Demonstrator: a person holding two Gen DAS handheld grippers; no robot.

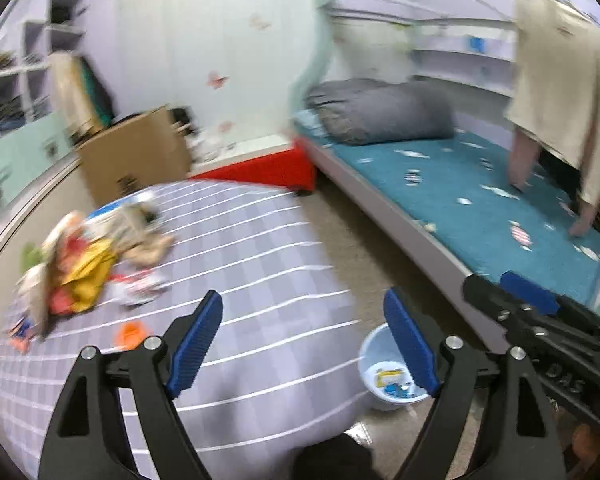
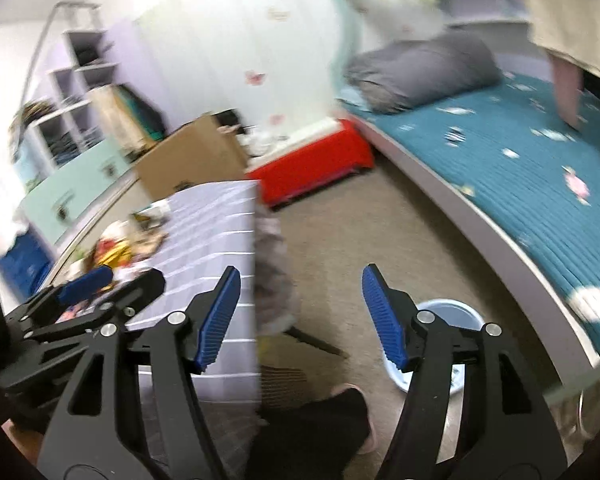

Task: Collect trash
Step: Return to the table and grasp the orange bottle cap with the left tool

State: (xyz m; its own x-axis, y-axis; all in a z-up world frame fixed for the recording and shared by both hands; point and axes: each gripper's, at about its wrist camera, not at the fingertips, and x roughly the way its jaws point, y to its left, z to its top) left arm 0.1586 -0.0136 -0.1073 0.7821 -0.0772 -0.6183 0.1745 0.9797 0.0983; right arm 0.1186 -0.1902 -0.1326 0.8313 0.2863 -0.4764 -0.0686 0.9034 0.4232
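While both views are smeared by motion blur, the main items can be listed.

Left gripper (image 1: pixel 302 344): jaws spread wide, nothing between the blue pads, nothing held. It points down over the near edge of a table with a lilac checked cloth (image 1: pixel 260 264).

Right gripper (image 2: pixel 300 320): jaws apart, a little less wide, empty. It shows in the left view as a black body with a blue pad, low and to the right of the left gripper, and points at the bare floor (image 2: pixel 360 232) beyond the table corner.

Trash pile (image 1: pixel 84 264): a heap of crumpled wrappers and paper, yellow, red and tan, on the cloth ahead and to the left of the left gripper, well apart from its fingers. A small orange piece (image 1: pixel 130 334) lies on the cloth nearer, just left of the left finger.

Bin (image 1: pixel 388 376): a pale blue tub on the floor, below and partly behind the left gripper's right finger, with a few scraps inside; in the right view it sits behind the right gripper's right finger.

Bed (image 1: pixel 480 200): teal cover, grey bundle of bedding (image 1: pixel 380 114) at its far end, ahead and to the right.

Cardboard box (image 1: pixel 136 156) and red box (image 1: pixel 272 170): beyond the table, against the wall.

Person in a beige top (image 1: pixel 560 92): leaning on the bed, far right.
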